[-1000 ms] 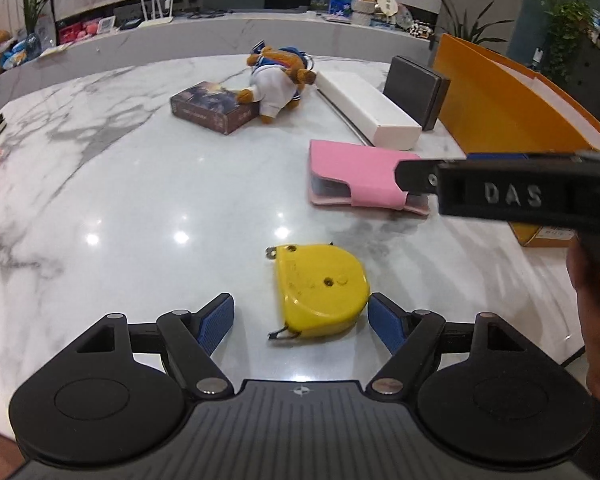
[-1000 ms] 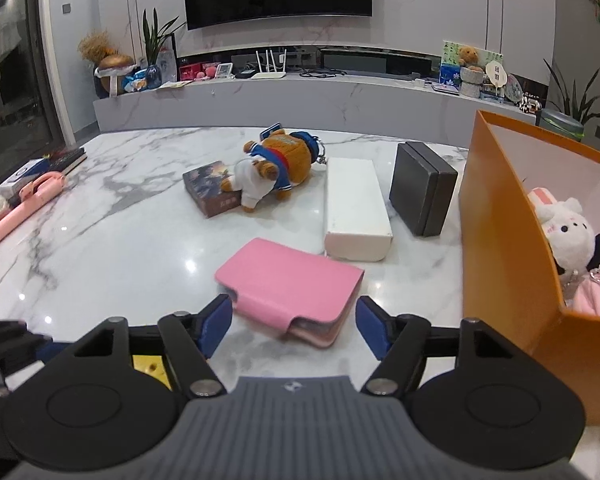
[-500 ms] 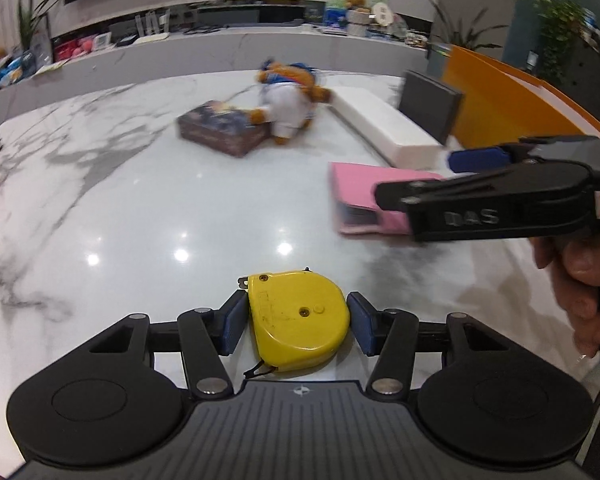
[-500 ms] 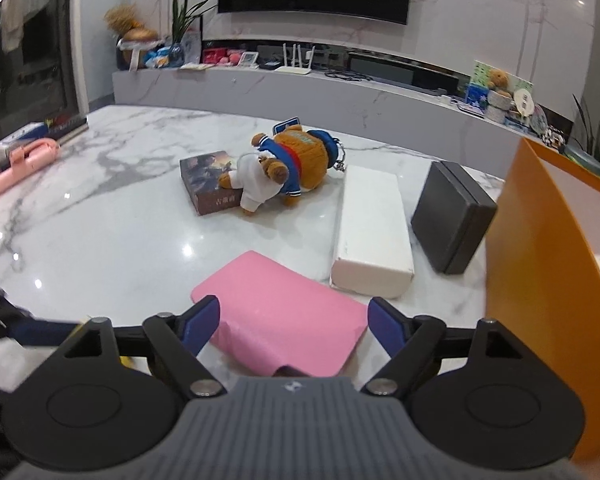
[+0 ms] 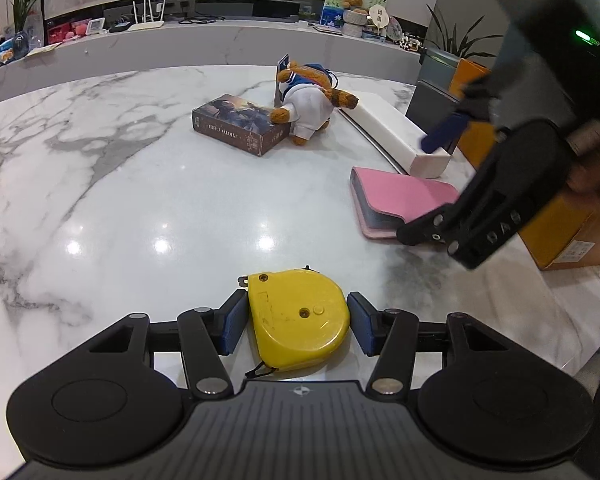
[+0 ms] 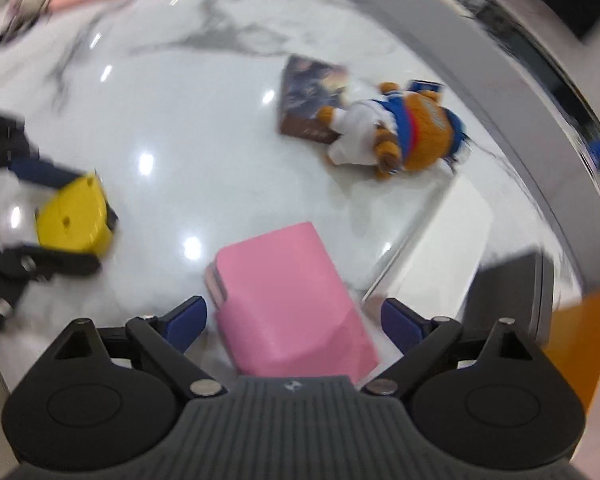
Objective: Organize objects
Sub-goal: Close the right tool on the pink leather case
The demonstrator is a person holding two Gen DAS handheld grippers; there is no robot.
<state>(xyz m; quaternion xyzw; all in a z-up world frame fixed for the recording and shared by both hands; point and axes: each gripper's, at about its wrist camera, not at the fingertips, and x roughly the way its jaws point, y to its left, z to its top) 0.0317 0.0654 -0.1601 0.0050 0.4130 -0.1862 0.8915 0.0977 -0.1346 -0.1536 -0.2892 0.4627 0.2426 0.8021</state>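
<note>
we read the marble table [image 5: 140, 200] as mostly unsorted: nearly everything we can see lies loose on it. the orange box [image 5: 556, 232] at the table's right edge looks like the likely place for the objects; its inside is hidden in both views, so we cannot say what is in it.

left to clear, largest first: the long white box [image 5: 392, 132] with a dark grey case [image 5: 428, 108] standing behind it, the dark photo-card box [image 5: 240, 124] with the stuffed bear [image 5: 308, 104] lying against it, and the pink wallet [image 5: 400, 200] flat near the orange box.

right gripper [image 6: 294, 320]: jaws spread wide and just been opening, straddling the pink wallet, pads not touching it. view is blurred. a grasp looks close but not made.

smallest item, the yellow tape measure [image 5: 298, 320]: left gripper [image 5: 296, 322] is clamped on it, blue pads [image 5: 236, 322] pressed against both sides, at the near table edge. whether it is lifted we cannot tell.

our judgement: early in the task, one object in hand, one about to be taken.
</note>
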